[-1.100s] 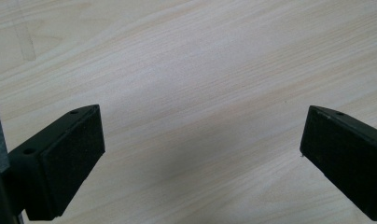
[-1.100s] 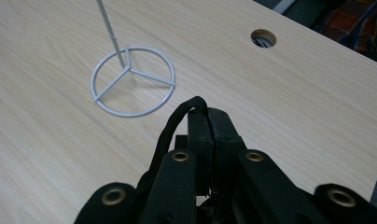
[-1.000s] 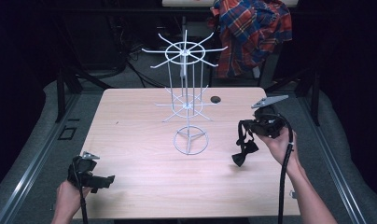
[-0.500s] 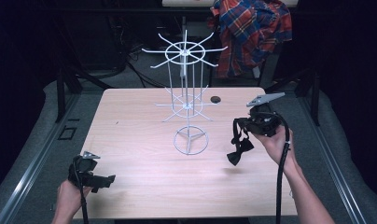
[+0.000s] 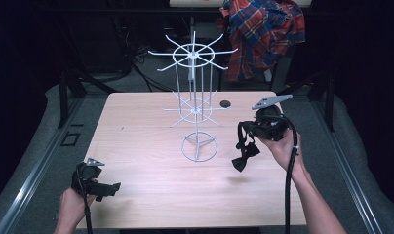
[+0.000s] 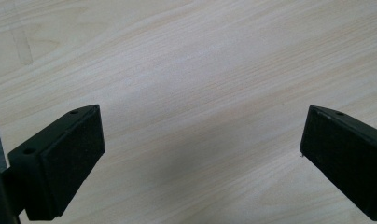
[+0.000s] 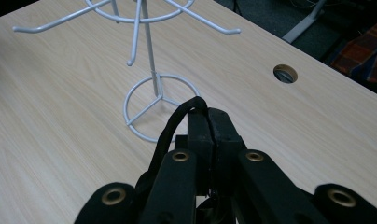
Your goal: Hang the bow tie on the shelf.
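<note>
A white wire rack (image 5: 195, 97) with two tiers of hook arms stands on a ring base (image 7: 158, 105) mid-table. To its right my right gripper (image 5: 247, 130) is held above the table, shut on the strap of a black bow tie (image 5: 245, 157) that dangles below it. In the right gripper view the strap (image 7: 177, 122) loops out from between the closed jaws, just short of the rack's base. My left gripper (image 5: 112, 186) rests at the near left corner of the table. Its jaws stand wide apart over bare wood, one pad (image 6: 70, 158) at each side, nothing between them.
The light wooden table (image 5: 136, 126) has a round cable hole (image 5: 225, 103) behind the rack on the right. A plaid shirt (image 5: 263, 34) hangs beyond the far edge. Dark floor and metal frame bars surround the table.
My right gripper has carried the bow tie a little leftward and up, closer to the rack. The left gripper has stayed put.
</note>
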A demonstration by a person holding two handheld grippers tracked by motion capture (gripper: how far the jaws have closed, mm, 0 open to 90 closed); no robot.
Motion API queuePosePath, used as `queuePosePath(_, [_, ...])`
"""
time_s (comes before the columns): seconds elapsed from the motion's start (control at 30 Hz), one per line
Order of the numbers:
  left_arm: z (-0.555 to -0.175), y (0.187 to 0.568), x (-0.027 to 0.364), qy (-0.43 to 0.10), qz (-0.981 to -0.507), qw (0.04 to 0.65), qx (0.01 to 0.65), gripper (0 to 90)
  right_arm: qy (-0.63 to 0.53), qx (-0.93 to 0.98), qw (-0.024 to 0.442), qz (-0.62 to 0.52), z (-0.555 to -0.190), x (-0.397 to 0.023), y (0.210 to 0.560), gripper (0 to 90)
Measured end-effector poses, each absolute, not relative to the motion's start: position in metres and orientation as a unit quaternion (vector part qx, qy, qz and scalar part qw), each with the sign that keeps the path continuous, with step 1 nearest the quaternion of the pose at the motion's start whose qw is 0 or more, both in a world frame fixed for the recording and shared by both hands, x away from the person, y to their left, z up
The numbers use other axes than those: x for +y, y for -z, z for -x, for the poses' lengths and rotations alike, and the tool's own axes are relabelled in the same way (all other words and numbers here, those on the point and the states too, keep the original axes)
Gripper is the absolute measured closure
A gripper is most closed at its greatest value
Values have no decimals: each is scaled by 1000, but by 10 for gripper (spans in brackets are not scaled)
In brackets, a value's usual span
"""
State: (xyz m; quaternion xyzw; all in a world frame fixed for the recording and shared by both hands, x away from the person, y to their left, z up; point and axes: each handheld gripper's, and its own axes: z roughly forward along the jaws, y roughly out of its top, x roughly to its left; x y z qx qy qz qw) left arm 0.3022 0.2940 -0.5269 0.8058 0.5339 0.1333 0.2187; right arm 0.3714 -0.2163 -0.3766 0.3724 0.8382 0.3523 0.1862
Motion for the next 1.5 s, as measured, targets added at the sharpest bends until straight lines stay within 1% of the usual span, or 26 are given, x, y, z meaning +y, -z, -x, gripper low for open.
queuePosePath(0.8, [-302, 527, 295, -131, -806, 222, 533, 0, -360, 847, 183, -345, -378, -186, 364, 885])
queuePosePath(1.5, [-302, 527, 294, -130, -808, 220, 531, 0, -359, 851, 174, -342, -391, -172, 367, 885])
